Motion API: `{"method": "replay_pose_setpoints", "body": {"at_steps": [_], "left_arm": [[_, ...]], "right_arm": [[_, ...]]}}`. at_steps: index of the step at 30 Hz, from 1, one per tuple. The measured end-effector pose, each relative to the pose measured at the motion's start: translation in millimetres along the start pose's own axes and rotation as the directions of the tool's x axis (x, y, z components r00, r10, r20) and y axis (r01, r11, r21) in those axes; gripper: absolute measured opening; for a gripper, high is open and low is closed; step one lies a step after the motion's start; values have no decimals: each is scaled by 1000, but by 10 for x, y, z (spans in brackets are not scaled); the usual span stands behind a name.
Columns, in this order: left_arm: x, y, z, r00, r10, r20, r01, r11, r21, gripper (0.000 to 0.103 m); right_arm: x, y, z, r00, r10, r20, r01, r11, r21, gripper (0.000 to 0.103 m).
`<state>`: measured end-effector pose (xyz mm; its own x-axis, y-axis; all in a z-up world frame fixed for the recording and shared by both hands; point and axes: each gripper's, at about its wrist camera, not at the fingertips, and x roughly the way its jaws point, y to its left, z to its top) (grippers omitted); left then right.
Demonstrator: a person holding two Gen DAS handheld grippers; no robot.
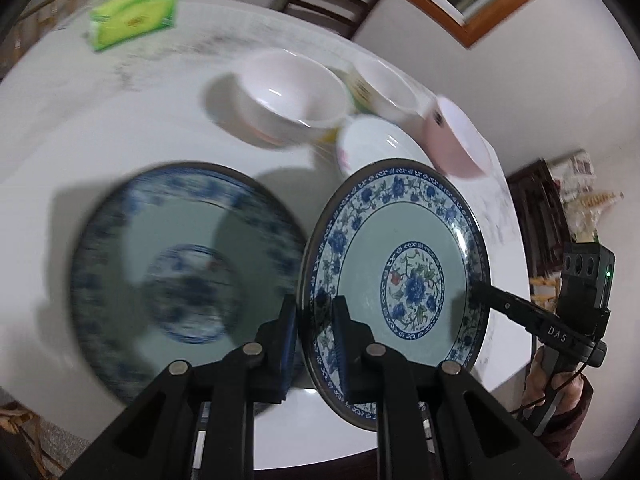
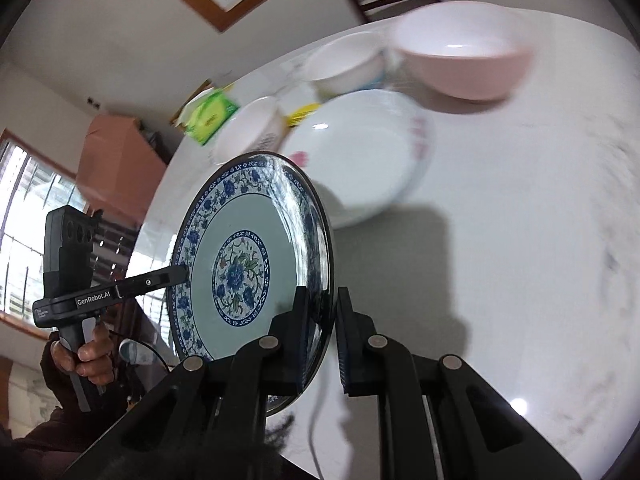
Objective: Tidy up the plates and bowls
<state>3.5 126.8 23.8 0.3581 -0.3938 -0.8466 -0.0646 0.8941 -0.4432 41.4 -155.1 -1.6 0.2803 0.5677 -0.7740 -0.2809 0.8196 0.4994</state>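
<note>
Left wrist view: left gripper [image 1: 314, 344] clamped on the near rim of a blue floral plate [image 1: 400, 280], jaws closed on that rim from either side. Plate raised clear of the worktop [image 1: 120, 120] and tilted, face toward the camera. Opposite rim pinched by the right gripper [image 1: 476, 290], a black finger reaching in from the right, with a person's hand [image 1: 552, 384] on its handle below. Second blue floral plate [image 1: 188, 264] flat on the worktop just left of the held one, blurred. Beyond: a white bowl [image 1: 292, 96], another white bowl [image 1: 388, 88] behind it, a pink bowl [image 1: 460, 140] tipped at the right, and a white plate [image 1: 376, 144] partly hidden behind the held plate's top edge. Green box [image 1: 132, 20] far back on the left.

Right wrist view: right gripper [image 2: 322, 340] closed on the blue floral plate [image 2: 240, 264] at its near edge, plate standing steeply on edge between the jaws. Left gripper [image 2: 182, 274] holding the far rim, a hand [image 2: 88, 356] around its grip. White plate [image 2: 360, 160] with pink marks lying on the worktop [image 2: 520, 240] behind, pink bowl [image 2: 464, 60] beyond it, white bowls [image 2: 344, 64] and green box [image 2: 212, 116] further back.
</note>
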Motion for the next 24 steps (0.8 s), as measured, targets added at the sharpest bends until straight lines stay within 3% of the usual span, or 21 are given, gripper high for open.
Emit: {"method": "replay_pose_setpoints", "body": {"at_steps": [10, 24], "left_arm": [[-510, 790, -59, 991, 98, 91, -84, 986, -146, 16], [-354, 1398, -175, 990, 141, 24, -132, 962, -240, 16]], "right_arm": [[680, 682, 295, 993, 77, -92, -85, 993, -85, 14], [1275, 992, 267, 977, 44, -207, -68, 991, -114, 15]]}}
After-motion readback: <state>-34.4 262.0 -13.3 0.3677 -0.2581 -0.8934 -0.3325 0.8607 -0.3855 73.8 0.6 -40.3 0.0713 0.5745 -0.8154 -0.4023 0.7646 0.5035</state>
